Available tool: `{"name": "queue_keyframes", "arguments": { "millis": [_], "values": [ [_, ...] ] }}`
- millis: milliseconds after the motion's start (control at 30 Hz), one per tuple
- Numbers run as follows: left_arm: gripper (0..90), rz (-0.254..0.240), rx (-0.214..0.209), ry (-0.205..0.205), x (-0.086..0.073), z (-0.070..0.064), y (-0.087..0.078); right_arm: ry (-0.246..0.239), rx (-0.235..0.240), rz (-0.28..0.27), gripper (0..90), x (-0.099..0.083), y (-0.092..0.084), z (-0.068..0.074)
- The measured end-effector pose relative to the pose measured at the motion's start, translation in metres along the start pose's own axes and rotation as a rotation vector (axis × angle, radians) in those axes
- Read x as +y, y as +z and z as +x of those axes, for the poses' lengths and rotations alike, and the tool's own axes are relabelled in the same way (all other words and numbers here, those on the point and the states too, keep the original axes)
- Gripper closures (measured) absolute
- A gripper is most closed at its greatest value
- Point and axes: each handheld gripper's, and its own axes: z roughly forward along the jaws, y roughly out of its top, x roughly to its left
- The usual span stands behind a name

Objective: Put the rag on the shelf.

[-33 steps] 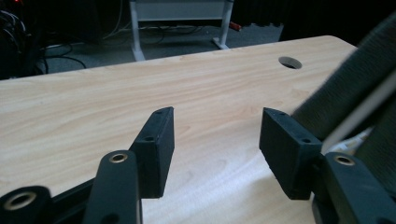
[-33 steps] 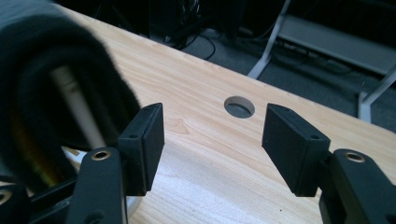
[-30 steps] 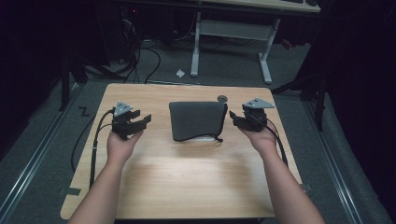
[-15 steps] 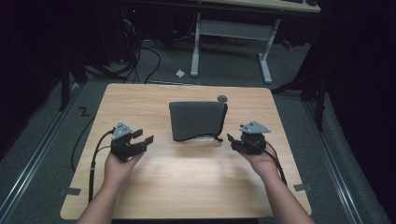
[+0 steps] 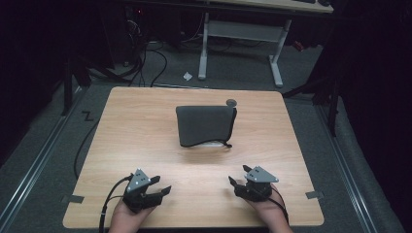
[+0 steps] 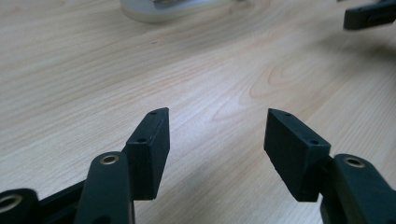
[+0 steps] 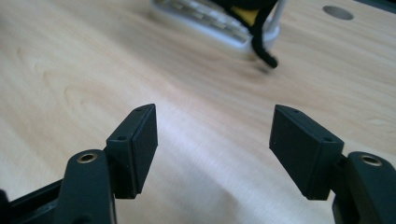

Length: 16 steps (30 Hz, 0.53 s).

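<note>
The table (image 5: 145,126) is pale wood, with a small round hole (image 5: 231,102) near its far edge. At its middle lies a dark grey pouch (image 5: 204,124), flat, with a black cord (image 5: 224,143) trailing off its near right corner. Under its near edge something pale shows; in the right gripper view it looks like a light, ribbed object (image 7: 219,25), though blur makes it hard to say what.

Both grippers sit well apart from the pouch, close to the near edge. The left gripper (image 5: 163,187) is at the near left, the right gripper (image 5: 239,175) at the near right, each held in a hand. Their jaws have just been opening and now stand wide, with only bare wood between them.
</note>
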Motion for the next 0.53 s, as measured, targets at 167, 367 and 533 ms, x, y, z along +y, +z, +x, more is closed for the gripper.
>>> {"name": "queue_keyframes", "arguments": {
  "millis": [167,367,533],
  "values": [
    [40.5,0.009,-0.007,-0.069,0.001,0.014,0.010,-0.012,0.010,0.037,32.9,0.000,0.012,-0.002],
    [40.3,-0.009,0.004,-0.098,-0.001,0.020,0.003,-0.005,0.022,0.037,33.0,-0.002,0.012,-0.003],
    [40.3,-0.011,0.010,-0.111,-0.002,0.022,0.001,0.004,0.032,0.038,33.1,-0.003,0.013,-0.004]
  ]
}}
